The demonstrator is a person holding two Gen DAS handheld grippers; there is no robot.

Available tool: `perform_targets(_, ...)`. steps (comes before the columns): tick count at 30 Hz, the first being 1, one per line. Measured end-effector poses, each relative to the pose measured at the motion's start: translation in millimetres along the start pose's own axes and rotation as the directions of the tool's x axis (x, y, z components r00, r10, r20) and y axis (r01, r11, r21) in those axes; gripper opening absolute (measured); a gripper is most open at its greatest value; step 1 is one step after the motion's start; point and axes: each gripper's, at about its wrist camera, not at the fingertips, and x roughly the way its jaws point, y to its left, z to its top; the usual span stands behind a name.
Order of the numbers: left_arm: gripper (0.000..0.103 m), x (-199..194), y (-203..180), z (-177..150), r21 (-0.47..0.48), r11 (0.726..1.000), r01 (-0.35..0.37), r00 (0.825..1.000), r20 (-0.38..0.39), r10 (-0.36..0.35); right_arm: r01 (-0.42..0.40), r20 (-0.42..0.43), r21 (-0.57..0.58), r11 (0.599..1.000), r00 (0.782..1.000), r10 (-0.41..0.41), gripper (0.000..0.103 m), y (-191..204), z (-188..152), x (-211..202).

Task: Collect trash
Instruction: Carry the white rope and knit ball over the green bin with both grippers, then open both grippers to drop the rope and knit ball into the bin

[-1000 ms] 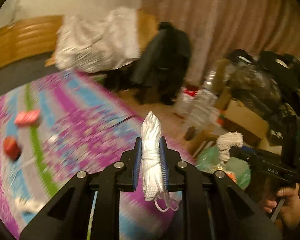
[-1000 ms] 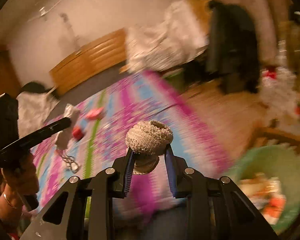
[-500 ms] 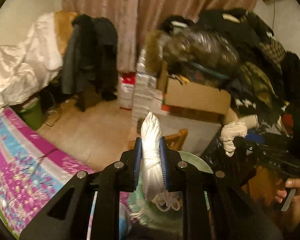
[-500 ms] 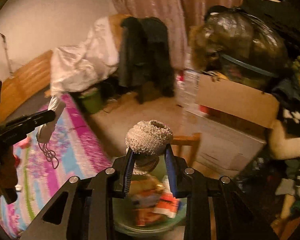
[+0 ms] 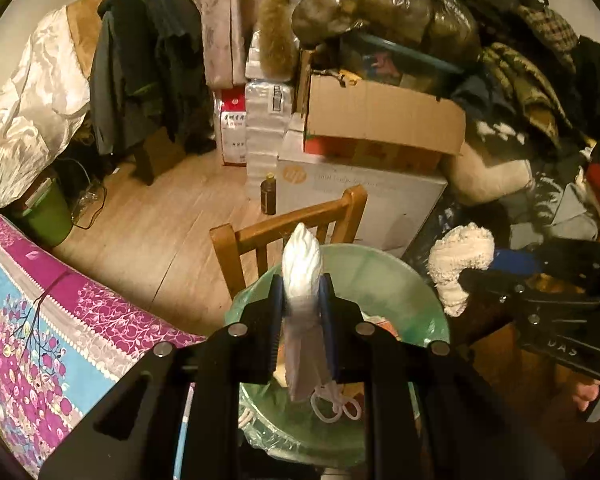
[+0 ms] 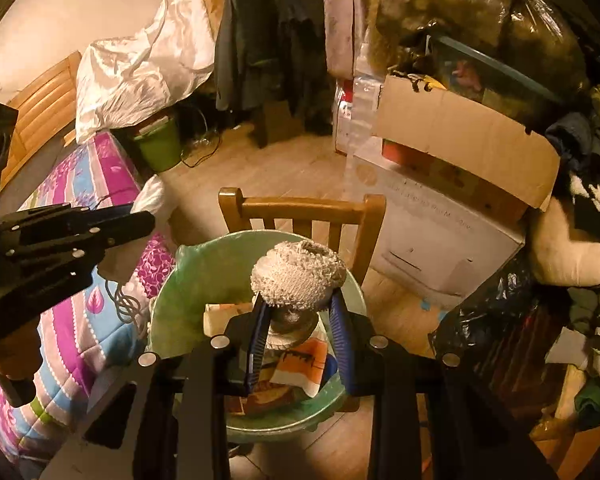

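My left gripper [image 5: 302, 285] is shut on a white folded face mask [image 5: 302, 268], whose ear loops dangle below. It hangs over a bin with a green liner [image 5: 384, 276] that holds paper scraps. My right gripper [image 6: 299, 305] is shut on a beige knitted bundle [image 6: 298, 274], also above the bin [image 6: 188, 292]. In the left wrist view the right gripper's knitted bundle [image 5: 458, 258] shows beside the bin's right rim. In the right wrist view the left gripper [image 6: 140, 220] comes in from the left with the mask [image 6: 152, 196].
A wooden chair back [image 6: 300, 205] stands just behind the bin. Stacked cardboard boxes [image 5: 380, 120] and piled clothes fill the right. A pink and blue bedspread [image 5: 40, 320] lies at the left, with a green bucket [image 6: 160, 146] and dark jackets on a chair beyond.
Both grippers swung away from over the bedspread to above the green-lined bin and dipped lower. Each still grips its item.
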Motion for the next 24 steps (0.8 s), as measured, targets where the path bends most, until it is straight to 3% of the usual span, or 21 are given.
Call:
perform_targets(11, 0.017, -1.6, -3.2, -1.8, 0.04, 0.998, -0.044, 0.999, 0.01, 0.044, -0.014, -0.004, -0.002, 1.0, 1.0, 0.014, 0.031, 5.4, -0.7, 2.8)
perform_targets(24, 0.017, 7.0, -9.4, -4.3, 0.059, 0.997, -0.048, 0.999, -0.002, 0.048, -0.05, -0.002, 0.002, 0.999, 0.999, 0.05, 0.032, 5.3, 3.3, 9.0)
